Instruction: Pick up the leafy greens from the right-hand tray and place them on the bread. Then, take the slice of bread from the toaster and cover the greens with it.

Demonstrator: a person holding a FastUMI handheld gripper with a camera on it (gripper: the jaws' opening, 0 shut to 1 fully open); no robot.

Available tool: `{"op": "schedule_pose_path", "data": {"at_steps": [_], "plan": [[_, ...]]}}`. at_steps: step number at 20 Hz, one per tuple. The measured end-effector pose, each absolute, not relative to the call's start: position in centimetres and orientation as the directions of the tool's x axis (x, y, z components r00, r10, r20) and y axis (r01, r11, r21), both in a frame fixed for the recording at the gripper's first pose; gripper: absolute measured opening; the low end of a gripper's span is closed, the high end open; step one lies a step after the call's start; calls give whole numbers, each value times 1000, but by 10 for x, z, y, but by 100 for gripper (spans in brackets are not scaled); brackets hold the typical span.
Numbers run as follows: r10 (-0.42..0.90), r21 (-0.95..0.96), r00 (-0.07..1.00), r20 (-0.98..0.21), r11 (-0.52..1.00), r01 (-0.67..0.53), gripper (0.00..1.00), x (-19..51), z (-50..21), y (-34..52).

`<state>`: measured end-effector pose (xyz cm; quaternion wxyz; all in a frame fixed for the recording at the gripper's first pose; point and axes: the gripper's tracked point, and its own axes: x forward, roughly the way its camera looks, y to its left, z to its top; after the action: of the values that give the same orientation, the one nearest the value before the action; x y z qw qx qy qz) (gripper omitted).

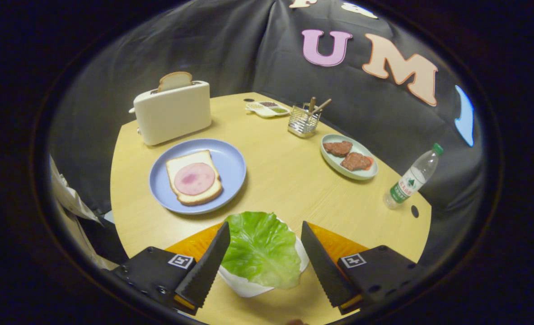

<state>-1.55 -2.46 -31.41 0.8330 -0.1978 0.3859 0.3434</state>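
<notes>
We see the gripper [265, 232] held low over the near edge of a round wooden table [285, 171], its two fingers [206, 266] spread wide apart. The jaws are released and press on nothing. Between them lies a leafy green [260, 248], a broad lettuce leaf resting in a white dish [244, 284] that sits on an orange tray [334, 243]; the tray's corners show to the left and right of the fingers. The leaf drapes over the dish's right rim. We cannot tell whether the left finger touches the leaf's edge or only overlaps it in the view; the right finger stands clear of it.

Beyond the fingers, to the left, a blue plate [231, 164] holds a slice of bread [194, 178] with a round pink slice of ham [194, 178] lying on top. Farther still on the left stands a cream toaster [172, 113] with a second bread slice [175, 81] poking up from its slot.

On the right side, a pale green plate [355, 174] carries two brown meat pieces [347, 155]. Behind it, a wire holder [303, 121] keeps a few utensils upright, and just left of that, at the far edge, sits a small divided tray [267, 109] of condiments. A clear plastic bottle [412, 177] with a green cap stands at the right rim of the table, well apart from the plates.
</notes>
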Motion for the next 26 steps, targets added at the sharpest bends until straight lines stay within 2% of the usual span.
{"op": "schedule_pose_path", "data": {"at_steps": [17, 20, 23, 25, 26], "plan": [[329, 44, 304, -894, 739, -672, 100, -34, -388, -26], [324, 62, 288, -901, 755, -653, 97, -35, -390, -24], [314, 63, 291, -904, 769, -636, 78, -36, -391, -23], [308, 61, 289, -907, 772, -633, 78, -37, -390, -22], [312, 59, 293, -904, 769, -636, 60, -36, -391, -21]]}}
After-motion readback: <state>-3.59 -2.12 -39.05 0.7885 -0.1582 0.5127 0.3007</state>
